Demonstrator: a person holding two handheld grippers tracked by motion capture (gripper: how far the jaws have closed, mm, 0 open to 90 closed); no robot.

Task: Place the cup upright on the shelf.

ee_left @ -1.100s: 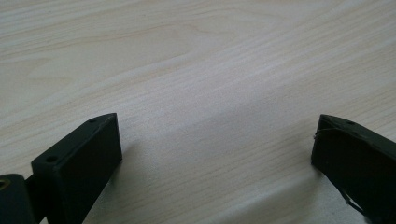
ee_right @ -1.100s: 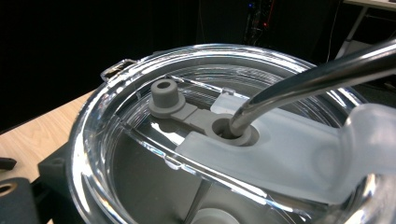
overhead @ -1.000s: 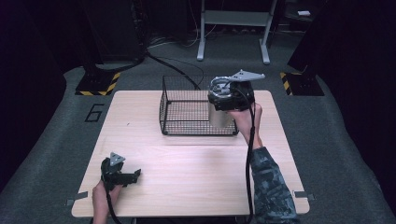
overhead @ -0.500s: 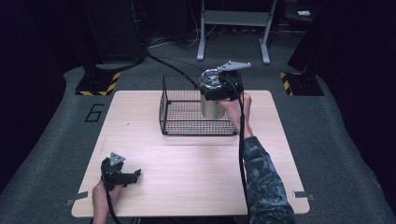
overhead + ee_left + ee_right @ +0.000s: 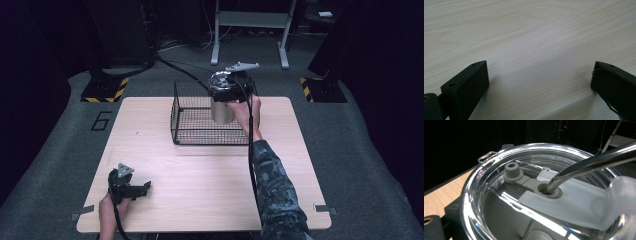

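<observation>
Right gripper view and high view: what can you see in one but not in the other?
The right gripper view gives the close-up: a clear lid with a grey stopper and a metal straw through its hole. The high view gives the wire basket, the left gripper low on the table and the person's sleeve. Both show the lidded metal cup at the right gripper.

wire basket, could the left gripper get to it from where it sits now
Probably yes. The left gripper rests open at the near left of the table, with bare wood between it and the wire basket. The right gripper holds a tumbler over the basket's right side.
</observation>
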